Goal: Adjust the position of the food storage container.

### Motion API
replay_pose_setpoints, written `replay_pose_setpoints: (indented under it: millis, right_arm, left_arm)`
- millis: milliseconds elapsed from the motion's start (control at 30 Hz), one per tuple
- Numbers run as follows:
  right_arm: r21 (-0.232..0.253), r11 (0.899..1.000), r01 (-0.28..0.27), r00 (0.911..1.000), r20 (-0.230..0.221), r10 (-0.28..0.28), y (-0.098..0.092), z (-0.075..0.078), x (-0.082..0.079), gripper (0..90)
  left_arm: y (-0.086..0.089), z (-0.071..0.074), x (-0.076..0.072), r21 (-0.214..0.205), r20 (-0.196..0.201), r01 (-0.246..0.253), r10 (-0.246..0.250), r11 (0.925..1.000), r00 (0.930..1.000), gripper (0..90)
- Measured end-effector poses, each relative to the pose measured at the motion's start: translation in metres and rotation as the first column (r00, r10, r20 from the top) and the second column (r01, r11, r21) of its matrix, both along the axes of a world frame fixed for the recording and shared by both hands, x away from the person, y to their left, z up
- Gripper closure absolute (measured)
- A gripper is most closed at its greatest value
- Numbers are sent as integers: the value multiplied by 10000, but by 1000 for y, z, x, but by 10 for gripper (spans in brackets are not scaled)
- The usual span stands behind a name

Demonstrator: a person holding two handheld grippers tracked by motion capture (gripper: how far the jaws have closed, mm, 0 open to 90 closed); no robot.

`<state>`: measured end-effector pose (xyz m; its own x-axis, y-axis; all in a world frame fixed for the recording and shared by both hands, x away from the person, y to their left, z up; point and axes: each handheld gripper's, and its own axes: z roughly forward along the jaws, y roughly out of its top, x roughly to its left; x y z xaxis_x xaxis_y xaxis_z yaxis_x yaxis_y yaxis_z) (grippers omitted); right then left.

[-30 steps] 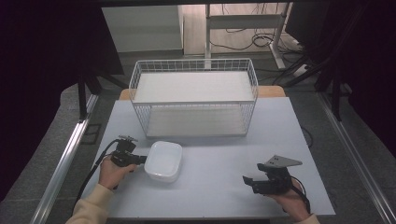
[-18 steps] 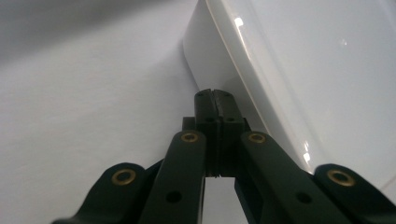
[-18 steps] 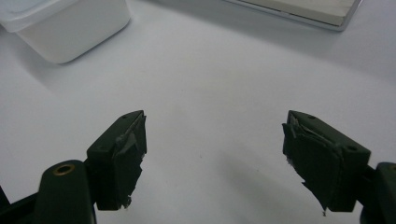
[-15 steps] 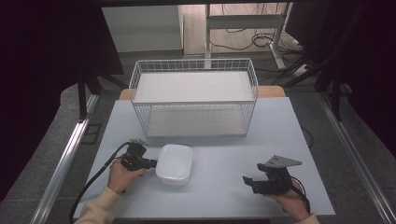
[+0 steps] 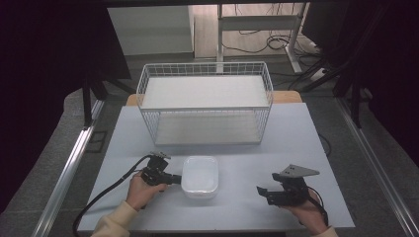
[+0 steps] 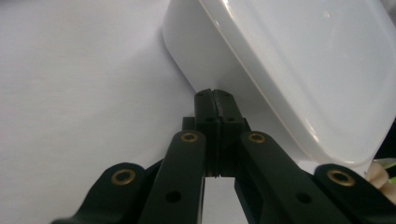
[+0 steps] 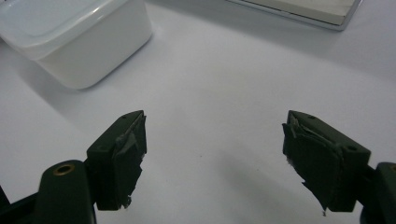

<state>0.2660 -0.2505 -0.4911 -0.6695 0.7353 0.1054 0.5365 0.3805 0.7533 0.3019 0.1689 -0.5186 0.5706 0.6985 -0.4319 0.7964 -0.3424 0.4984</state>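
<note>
A white lidded plastic box [image 5: 200, 176] lies on the grey table, in front of the wire basket. My left gripper [image 5: 177, 178] is shut, with its closed tips pressed against the box's left side; in the left gripper view the tips [image 6: 214, 98] meet the wall of the box [image 6: 299, 70] with nothing between them. My right gripper [image 5: 261, 190] rests near the table's front right, jaws wide open and empty. In the right gripper view its pads [image 7: 128, 154] are spread over bare table, and the box [image 7: 74, 37] lies farther off at the upper left.
A white wire basket [image 5: 205, 101] with a flat white shelf on top stands at the back middle of the table [image 5: 296, 133]. A black cable [image 5: 106, 195] trails from the left gripper off the front edge. Dark floor and metal rails flank the table.
My left gripper has moved to the right across the table, pushing the white box along with it. The right gripper has stayed in place.
</note>
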Motion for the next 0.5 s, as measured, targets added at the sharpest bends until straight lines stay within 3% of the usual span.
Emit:
replay_pose_setpoints:
  millis: [100, 500]
  right_arm:
    - [-21, 10000, -9, 10000, -14, 9, 0, 0, 0, 216]
    - [-11, 10000, -6, 10000, 4, 6, 0, 0, 0, 216]
  left_arm:
    - [-5, 0, -1, 204, 76, 98, -99, 9997, 9999, 900]
    - [-18, 1, -6, 21, 102, 420, -420, 9991, 9991, 900]
